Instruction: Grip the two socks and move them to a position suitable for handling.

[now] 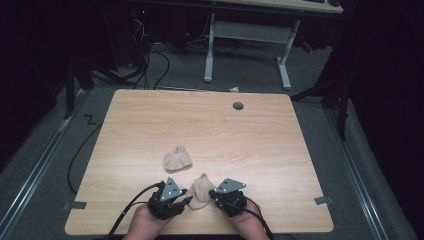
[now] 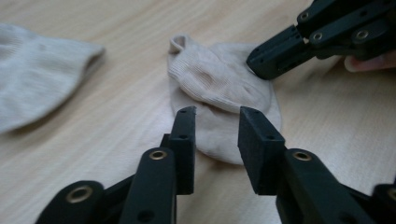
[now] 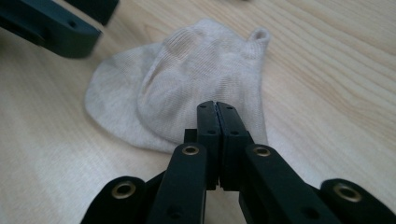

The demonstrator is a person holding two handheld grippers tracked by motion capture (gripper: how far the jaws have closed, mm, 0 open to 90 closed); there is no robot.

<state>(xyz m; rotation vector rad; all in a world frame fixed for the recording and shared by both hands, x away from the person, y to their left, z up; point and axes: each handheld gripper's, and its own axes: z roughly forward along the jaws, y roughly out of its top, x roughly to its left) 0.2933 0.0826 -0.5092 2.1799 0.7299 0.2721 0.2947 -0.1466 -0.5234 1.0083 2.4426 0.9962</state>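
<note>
Your left gripper (image 2: 215, 116) has its jaws spread, tips parked just over the near edge of the near sock (image 2: 224, 93), nothing between them. Your right gripper (image 3: 217, 109) has its jaws pressed together, tips at the sock's edge; I can't tell whether any fabric is caught in there or they're just pressing on top.

The near sock sits near the front edge of the table (image 1: 250, 135), between your two grippers. The second sock (image 1: 178, 158) lies well apart, further toward the table's middle.

Risks as I see them:
- Sock is thin, limp knit. Close the left jaws from where they are and you probably pinch one layer only, or slip off the edge.
- It's already folded over on itself. Pull from either side and the fold likely opens or bunches.
- Tabletop is smooth wood-grain laminate, little grip. The sock will likely slide rather than stay put if you push it sideways.
- Both grippers are close together. Watch for jaw-to-jaw contact.

Material notes: beige ankle sock, ribbed cuff band, small pull tab at the heel, finer flat knit on the foot. Rounded toe outline. Jaws are hard black plastic, flat-faced.
</note>
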